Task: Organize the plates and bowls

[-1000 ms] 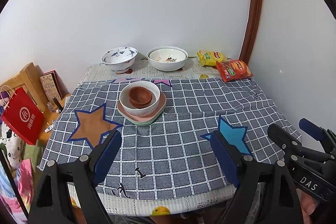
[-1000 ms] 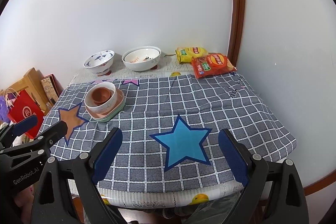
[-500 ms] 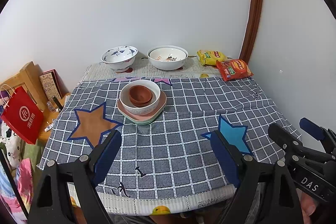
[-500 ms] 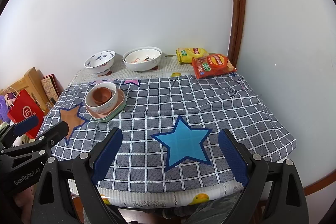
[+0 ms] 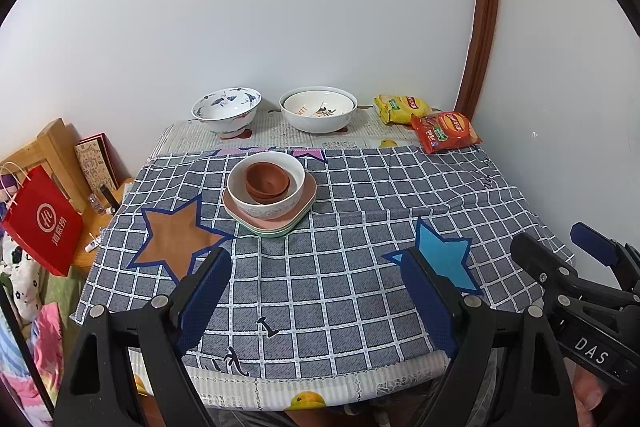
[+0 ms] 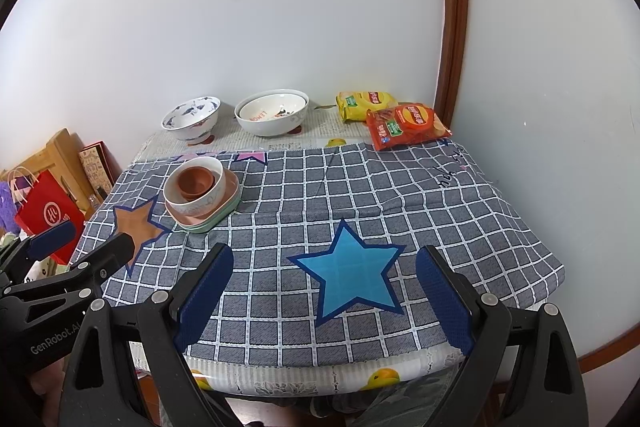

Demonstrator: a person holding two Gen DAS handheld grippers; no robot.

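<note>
A stack stands on the checked cloth: a small brown bowl (image 5: 267, 180) inside a white bowl (image 5: 265, 203), on a pink plate (image 5: 306, 199) over a green plate (image 5: 276, 231). It also shows in the right wrist view (image 6: 200, 195). Two more bowls stand at the back: a blue-patterned one (image 5: 226, 109) and a plain white one (image 5: 318, 109). My left gripper (image 5: 316, 291) is open and empty near the table's front edge. My right gripper (image 6: 324, 291) is open and empty, to the right of the left one, above the blue star.
Yellow (image 5: 402, 107) and red (image 5: 446, 131) snack bags lie at the back right corner. A red paper bag (image 5: 44, 223) and a wooden rack (image 5: 52, 151) stand left of the table. Walls close the back and right sides.
Both grippers have drifted very slightly; the view is almost the same. Nothing on the table has moved.
</note>
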